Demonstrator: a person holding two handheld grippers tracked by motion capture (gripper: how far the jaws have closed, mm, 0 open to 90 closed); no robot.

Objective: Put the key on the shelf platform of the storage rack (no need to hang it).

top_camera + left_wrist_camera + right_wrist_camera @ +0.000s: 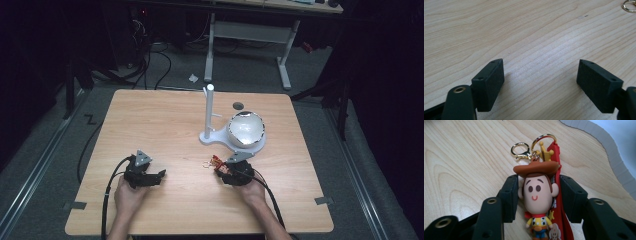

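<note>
Probably light and rubbery, best pinched at the head: cowboy keychain (537,202) clamped centre-frame in right hand-held gripper (537,197), left hand-held gripper (540,80) agape over bare bench (524,30).

Cowboy keychain (538,202) legs cut off at btm edge; gold ring (630,5) cropped top-right.

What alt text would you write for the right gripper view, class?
The right tongs close on the head of a cowboy keychain lying on a wooden table. Its gold rings and red strap lie beyond and beside the figure, and a white base edges the top right corner.
</note>
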